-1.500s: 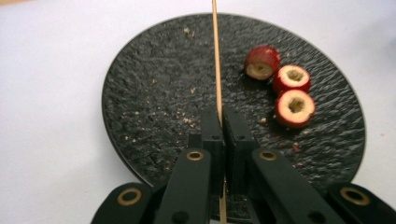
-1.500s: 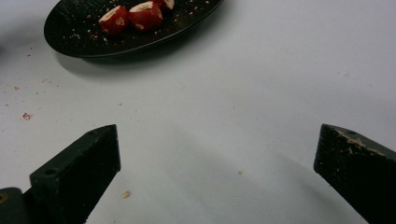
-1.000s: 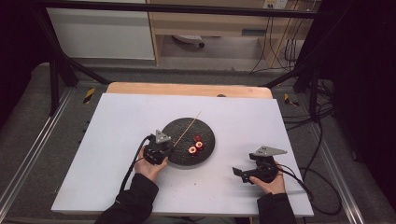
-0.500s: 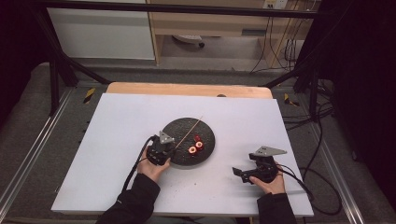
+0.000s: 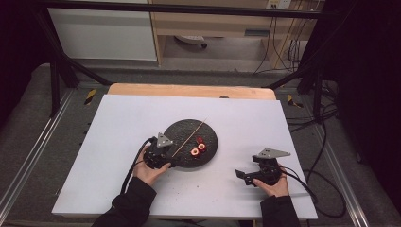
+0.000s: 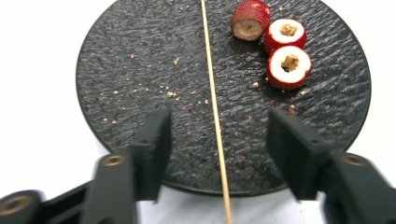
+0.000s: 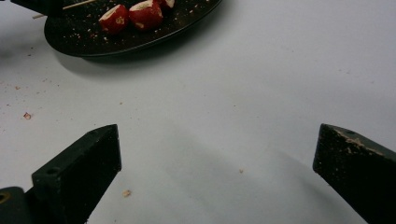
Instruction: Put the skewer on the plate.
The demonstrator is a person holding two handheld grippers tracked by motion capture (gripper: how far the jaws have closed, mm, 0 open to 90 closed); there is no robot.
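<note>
Left tool [image 6: 215,140] sat at the plate's [image 5: 210,135] 7 o'clock edge, its jaws just opened halfway, with the stick [image 6: 212,107] lying free between them. That stick ran from 7 to 1 o'clock across the plate, three red fruit rings [image 6: 285,51] beside it. Right tool [image 7: 217,163] rested wide open on the desk [image 5: 118,123], farther off. A second earlier the left jaws were shut.

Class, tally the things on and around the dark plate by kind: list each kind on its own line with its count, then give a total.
Dark plate: 1
Wooden skewer: 1
Cored red fruits: 3, lying together on the plate beside the skewer
Handheld grippers: 2, the left gripper and the right gripper
Total: 7
</note>
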